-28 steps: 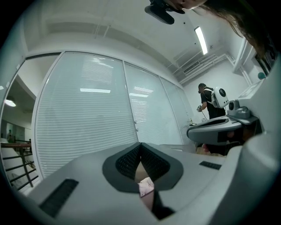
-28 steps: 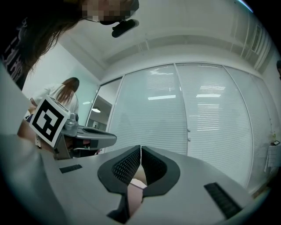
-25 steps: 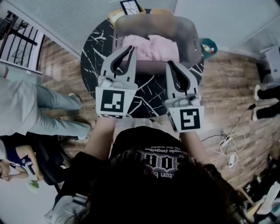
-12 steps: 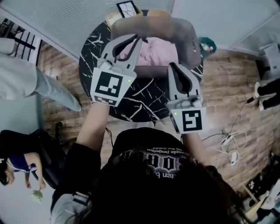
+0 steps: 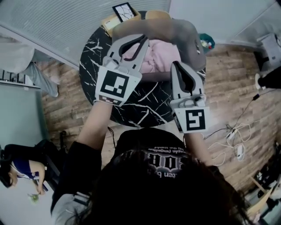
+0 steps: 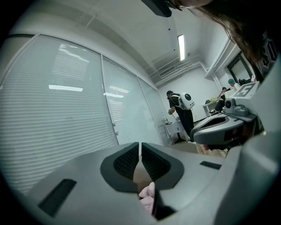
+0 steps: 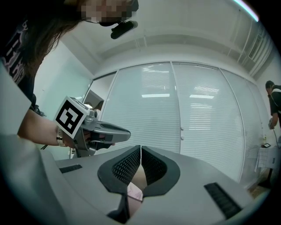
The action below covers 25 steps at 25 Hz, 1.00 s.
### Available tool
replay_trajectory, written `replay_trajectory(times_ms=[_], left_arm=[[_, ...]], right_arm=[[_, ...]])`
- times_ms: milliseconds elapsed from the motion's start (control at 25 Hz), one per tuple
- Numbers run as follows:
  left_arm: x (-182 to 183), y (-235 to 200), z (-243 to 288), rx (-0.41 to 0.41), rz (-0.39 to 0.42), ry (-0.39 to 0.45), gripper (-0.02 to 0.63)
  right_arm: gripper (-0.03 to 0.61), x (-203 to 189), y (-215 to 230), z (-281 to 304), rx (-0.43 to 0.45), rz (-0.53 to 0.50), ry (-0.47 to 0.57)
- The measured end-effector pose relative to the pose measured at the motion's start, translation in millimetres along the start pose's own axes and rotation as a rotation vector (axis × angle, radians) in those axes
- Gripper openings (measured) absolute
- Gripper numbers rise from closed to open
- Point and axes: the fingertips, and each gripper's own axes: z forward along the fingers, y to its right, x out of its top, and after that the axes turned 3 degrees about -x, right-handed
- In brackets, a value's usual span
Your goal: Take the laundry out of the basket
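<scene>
Two forearms stretched forward, grippers pointing level. Left gripper [image 5: 142, 40] further out, tips over the pink laundry [image 5: 163, 55] inside the grey basket [image 5: 186, 35] on the black table [image 5: 145, 103], jaws pressed together, empty. Right gripper [image 5: 176, 65] at the basket's near wall, jaws likewise together on nothing.

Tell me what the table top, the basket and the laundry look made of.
Table top: black marble or marble-look laminate, judging by white veins. Basket: likely grey felt or fabric, matte, soft-edged. Laundry: soft pink cloth, rumpled.

Round black marble table [image 5: 147, 103]; framed picture [image 5: 124, 11] at far edge; cables [image 5: 232, 132] on floor [image 5: 228, 88].
</scene>
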Motion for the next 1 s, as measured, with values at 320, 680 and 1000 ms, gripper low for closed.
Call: replay_trajectory(times_ms=[320,680,1000], left_arm=[[-10.5,-9.6,-3.3,-0.063,0.004,0.013,0.012],[-24.4,-5.7,4.2,-0.200,0.042,-0.024,0.020],[-37.7,2.9,26.0,-0.331,0.090,-0.089,0.021]], right_arm=[[0.029,0.7,-10.8,13.9,-0.062,-0.025,-0.001],[0.029,0.9,-20.5,14.4,-0.105,-0.029,-0.006],[0.029,-1.1,-15.0,19.4,-0.099,-0.002,-0.008]])
